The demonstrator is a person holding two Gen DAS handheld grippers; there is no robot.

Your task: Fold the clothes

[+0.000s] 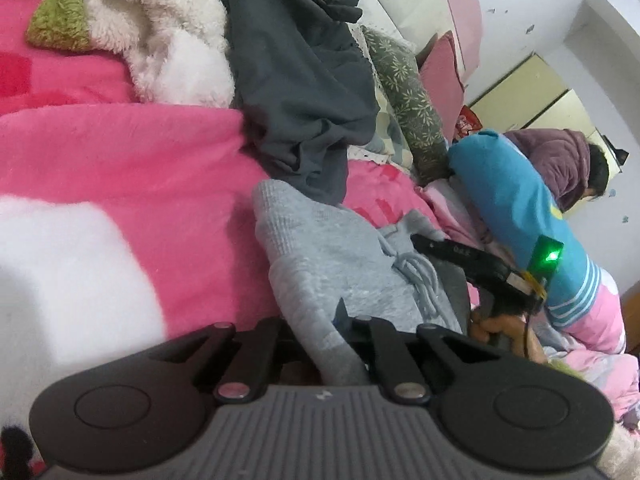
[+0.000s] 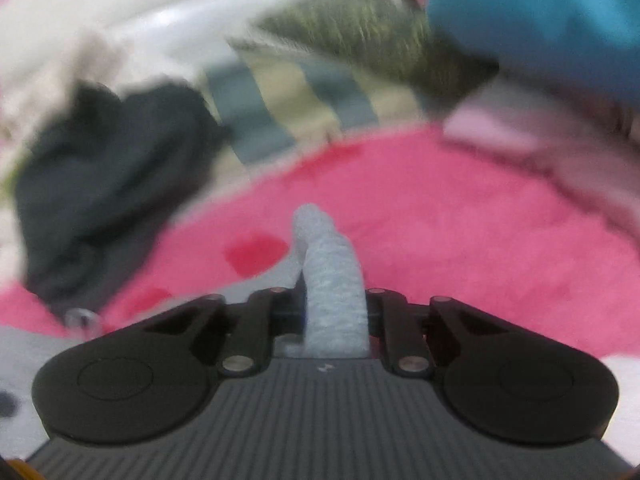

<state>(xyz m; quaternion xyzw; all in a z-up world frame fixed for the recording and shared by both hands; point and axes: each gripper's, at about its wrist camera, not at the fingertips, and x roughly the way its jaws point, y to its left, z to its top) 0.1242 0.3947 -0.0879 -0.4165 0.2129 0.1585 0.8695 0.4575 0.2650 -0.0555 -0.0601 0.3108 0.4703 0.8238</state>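
A light grey knit garment (image 1: 320,248) with a drawstring (image 1: 416,276) lies bunched on the pink blanket (image 1: 132,160). In the left wrist view my left gripper (image 1: 324,336) is shut on a fold of it at the bottom centre, and the cloth hides the fingertips. My right gripper (image 1: 424,242) reaches in from the right at the garment's drawstring edge, with a hand (image 1: 492,328) behind it. In the blurred right wrist view a strip of the same grey garment (image 2: 328,272) stands pinched in my right gripper (image 2: 334,316).
A dark grey garment (image 1: 296,80) and a white and green fleece (image 1: 160,28) are heaped at the back of the bed. Patterned pillows (image 1: 412,104) lean against the headboard. A blue and pink bundle (image 1: 512,208) lies at the right. A person (image 1: 568,164) is in the far corner.
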